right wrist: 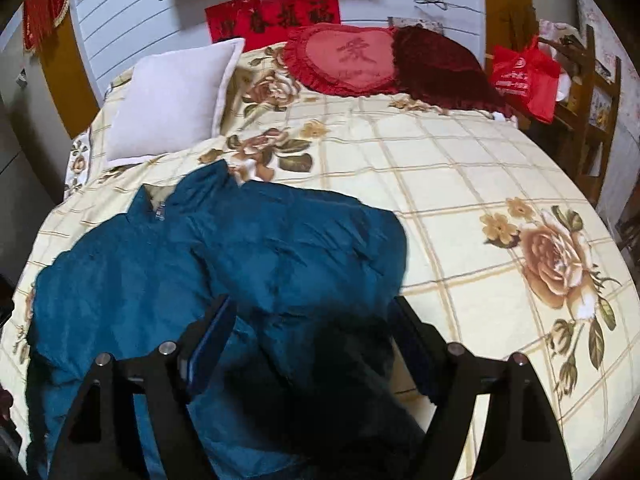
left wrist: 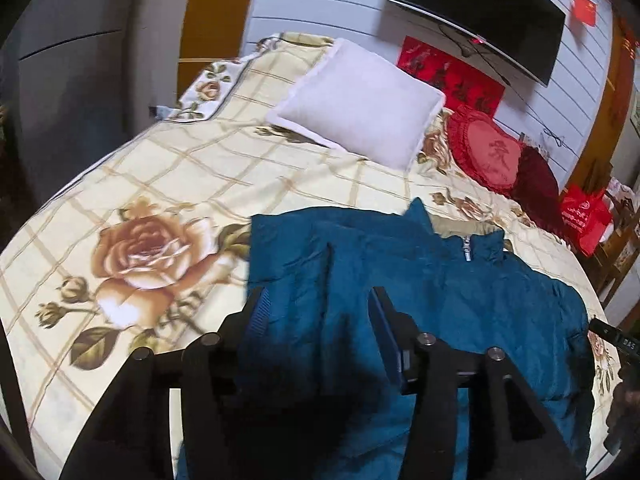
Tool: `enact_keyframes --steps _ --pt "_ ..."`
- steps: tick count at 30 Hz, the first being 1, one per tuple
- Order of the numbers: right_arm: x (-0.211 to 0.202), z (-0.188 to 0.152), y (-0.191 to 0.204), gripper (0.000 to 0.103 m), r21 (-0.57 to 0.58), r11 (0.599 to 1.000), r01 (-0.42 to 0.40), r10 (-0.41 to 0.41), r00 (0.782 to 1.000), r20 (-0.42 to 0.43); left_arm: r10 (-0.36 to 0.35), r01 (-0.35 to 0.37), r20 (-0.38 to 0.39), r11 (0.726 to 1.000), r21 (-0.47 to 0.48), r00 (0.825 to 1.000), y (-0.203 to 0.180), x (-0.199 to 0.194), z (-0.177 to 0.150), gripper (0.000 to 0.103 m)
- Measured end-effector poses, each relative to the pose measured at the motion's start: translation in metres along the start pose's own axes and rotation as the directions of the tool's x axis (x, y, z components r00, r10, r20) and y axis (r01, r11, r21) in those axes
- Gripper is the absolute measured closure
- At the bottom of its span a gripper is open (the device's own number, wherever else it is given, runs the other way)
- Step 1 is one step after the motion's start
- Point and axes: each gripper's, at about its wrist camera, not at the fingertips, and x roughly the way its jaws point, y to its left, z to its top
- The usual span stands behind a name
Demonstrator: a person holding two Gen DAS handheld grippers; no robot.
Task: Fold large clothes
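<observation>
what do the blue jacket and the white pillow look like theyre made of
Blue jacket: probably a padded synthetic shell, nylon or polyester; it shows a faint sheen, puffy quilted creases and a metal zip at the collar.
White pillow: matte woven fabric, perhaps cotton, with a flat flanged edge.

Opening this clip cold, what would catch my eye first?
A teal padded jacket lies spread on the rose-print bedspread, just ahead of both open grippers. Behind it, by the wall, sit a white pillow and a red heart cushion.
</observation>
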Motion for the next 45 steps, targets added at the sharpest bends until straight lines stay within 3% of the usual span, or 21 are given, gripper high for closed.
enact_keyframes --steps 3,8,10,16,19,21,24,28,32,36,41,43,45 --pt "0.020 0.008 0.027 0.021 -0.064 0.998 0.027 -0.027 1.000 -0.002 0.002 -0.001 -0.035 0.999 0.032 0.999 -0.020 0.022 0.001 0.070" --pt "0.073 0.014 0.055 0.019 -0.137 0.983 0.123 -0.127 0.992 -0.026 0.102 -0.087 -0.155 0.991 0.098 0.983 -0.041 0.077 -0.009 0.069" --pt "0.090 0.013 0.057 0.014 -0.166 0.977 0.131 -0.138 0.990 -0.036 0.090 -0.078 -0.150 0.993 0.084 0.985 -0.038 0.087 -0.014 0.066" --pt "0.102 0.009 0.042 0.010 -0.139 0.988 0.072 -0.082 0.994 -0.069 0.107 -0.085 -0.145 0.985 0.151 0.984 -0.043 0.094 -0.025 0.065" --pt "0.078 0.012 0.047 0.019 -0.126 0.987 0.096 -0.104 0.993 -0.061 0.098 -0.075 -0.155 0.986 0.148 0.983 -0.041 0.094 -0.024 0.065" --pt "0.047 0.011 0.061 0.020 -0.126 0.992 0.030 -0.029 1.000 0.008 0.091 -0.068 -0.154 0.987 0.144 0.984 -0.039 0.093 -0.025 0.065" --pt "0.026 0.008 0.099 0.019 -0.204 0.979 -0.017 0.023 0.999 0.026 0.102 -0.081 -0.145 0.986 0.145 0.984 -0.041 0.093 -0.026 0.065" --pt "0.040 0.001 0.143 0.019 -0.272 0.959 -0.080 0.077 0.997 -0.023 0.107 -0.087 -0.142 0.986 0.142 0.984 -0.041 0.093 -0.027 0.065" --pt "0.079 -0.018 0.162 0.015 -0.307 0.951 -0.036 0.012 0.997 -0.080 0.106 -0.085 -0.142 0.986 0.143 0.984 -0.041 0.093 -0.027 0.065" --pt "0.088 -0.021 0.156 0.012 -0.299 0.953 -0.049 0.017 0.994 -0.108 0.115 -0.093 -0.141 0.984 0.155 0.983 -0.042 0.094 -0.028 0.065" --pt "0.029 -0.022 0.111 0.013 -0.235 0.967 -0.096 0.090 0.995 -0.036 0.108 -0.086 -0.141 0.984 0.153 0.984 -0.040 0.094 -0.028 0.065" --pt "0.012 -0.025 0.086 0.013 -0.212 0.975 -0.071 0.070 0.997 -0.011 0.109 -0.088 -0.138 0.984 0.154 0.984 -0.040 0.094 -0.029 0.065" --pt "0.006 -0.031 0.053 0.013 -0.190 0.982 0.011 -0.013 1.000 -0.009 0.116 -0.095 -0.133 0.983 0.155 0.984 -0.041 0.094 -0.030 0.065"
